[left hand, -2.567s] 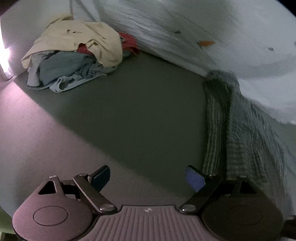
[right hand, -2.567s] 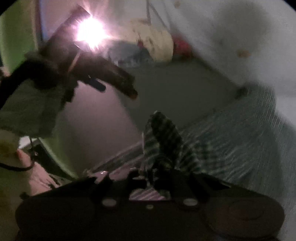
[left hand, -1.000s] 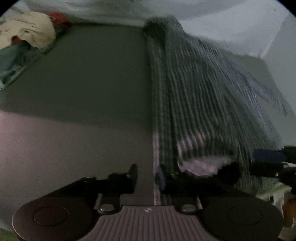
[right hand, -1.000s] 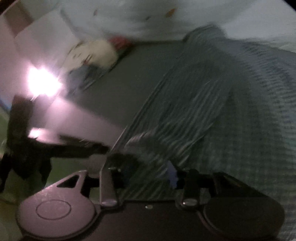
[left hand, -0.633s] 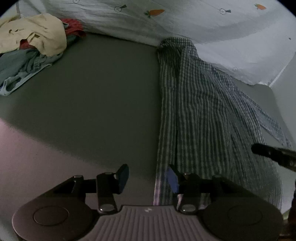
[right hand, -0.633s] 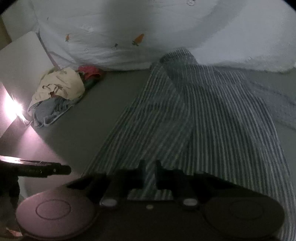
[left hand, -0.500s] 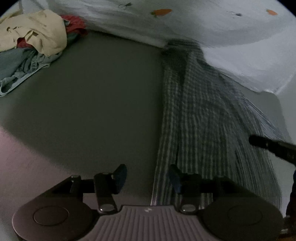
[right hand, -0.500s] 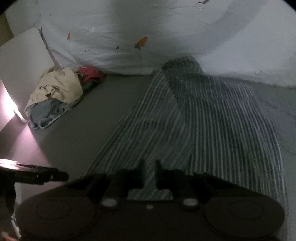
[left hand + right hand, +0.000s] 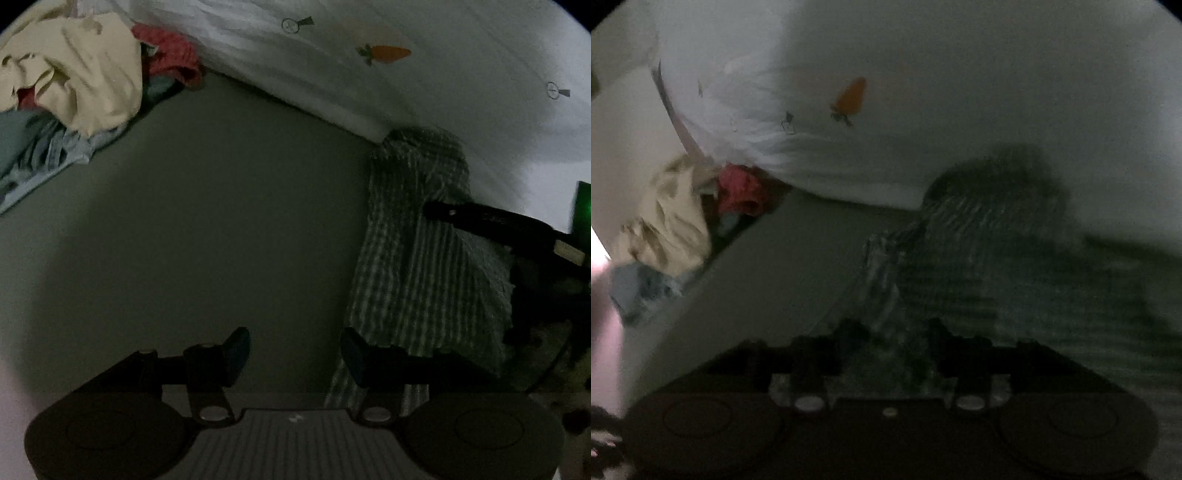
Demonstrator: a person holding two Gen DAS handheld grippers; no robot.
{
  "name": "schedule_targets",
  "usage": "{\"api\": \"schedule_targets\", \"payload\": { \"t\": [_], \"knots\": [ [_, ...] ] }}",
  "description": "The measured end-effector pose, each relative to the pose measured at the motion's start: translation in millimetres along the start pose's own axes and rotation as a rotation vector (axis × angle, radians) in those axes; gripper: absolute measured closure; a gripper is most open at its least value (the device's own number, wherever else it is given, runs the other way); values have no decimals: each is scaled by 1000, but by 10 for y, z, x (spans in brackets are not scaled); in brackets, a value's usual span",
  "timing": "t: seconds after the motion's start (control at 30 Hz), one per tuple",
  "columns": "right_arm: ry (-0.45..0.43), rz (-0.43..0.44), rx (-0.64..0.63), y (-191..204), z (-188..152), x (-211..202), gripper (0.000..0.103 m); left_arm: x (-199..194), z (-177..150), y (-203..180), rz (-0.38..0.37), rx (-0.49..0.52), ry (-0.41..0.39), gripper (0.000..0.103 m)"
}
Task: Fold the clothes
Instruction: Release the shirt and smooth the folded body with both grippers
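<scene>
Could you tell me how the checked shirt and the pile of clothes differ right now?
The checked shirt lies spread long and flat; the pile of clothes sits bunched in a heap. The shirt is one dark checked garment; the pile mixes cream, red and blue pieces. Both rest on the grey surface.

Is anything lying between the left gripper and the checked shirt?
Nothing visible. The left gripper, jaws opening and empty, hangs over bare mattress right beside the checked shirt. The clothes pile sits far off in the corner.
</scene>
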State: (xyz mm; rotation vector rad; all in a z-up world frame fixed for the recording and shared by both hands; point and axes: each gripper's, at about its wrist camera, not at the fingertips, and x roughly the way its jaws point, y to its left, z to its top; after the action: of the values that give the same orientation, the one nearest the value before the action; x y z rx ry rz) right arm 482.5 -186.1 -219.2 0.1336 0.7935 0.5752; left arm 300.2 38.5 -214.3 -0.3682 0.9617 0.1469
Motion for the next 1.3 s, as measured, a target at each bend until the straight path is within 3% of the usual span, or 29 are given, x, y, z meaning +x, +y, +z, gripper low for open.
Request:
{"api": "schedule_targets", "payload": {
  "t": [0.03, 0.13, 0.23, 0.33, 0.4, 0.53, 0.57, 0.63, 0.8, 0.87, 1.03, 1.17, 1.3],
  "knots": [
    [5, 37, 25, -49, 21, 78, 100, 10, 27, -12, 8, 2, -2, 47],
    [-41, 62, 76, -121, 119, 186, 101, 8, 41, -4, 13, -3, 8, 47],
    [-37, 27, 89, -185, 243, 353, 101, 53, 24, -11, 28, 13, 37, 47],
    [49, -83, -26, -78, 190, 657, 100, 111, 12, -44, 38, 37, 68, 47],
    [31, -117, -50, -16, 173, 631, 98, 116, 16, -90, 33, 65, 78, 47],
    [-23, -189, -40, 38, 194, 351, 79, 103, 28, -222, 6, 149, 87, 44],
    [-45, -208, -24, 45, 182, 194, 63, 85, 25, -256, -3, 172, 85, 42],
    [-85, -241, 10, 60, 141, -129, 51, 42, 16, -328, -23, 217, 77, 40],
    [-59, -287, 141, 145, -370, -949, 49, -89, -47, -505, -103, 307, 59, 29],
    [-11, -330, 182, 247, -685, -1204, 36, -145, -109, -592, -127, 345, 49, 26],
    [91, -411, 288, 585, -1532, -1864, 18, -257, -374, -776, -190, 446, 70, 15],
    [64, -478, 389, 763, -1982, -2272, 8, -274, -721, -818, -207, 501, 105, 15],
    [25, -550, 391, 886, -2244, -2598, 7, -244, -1153, -785, -191, 500, 185, 15]
  ]
}}
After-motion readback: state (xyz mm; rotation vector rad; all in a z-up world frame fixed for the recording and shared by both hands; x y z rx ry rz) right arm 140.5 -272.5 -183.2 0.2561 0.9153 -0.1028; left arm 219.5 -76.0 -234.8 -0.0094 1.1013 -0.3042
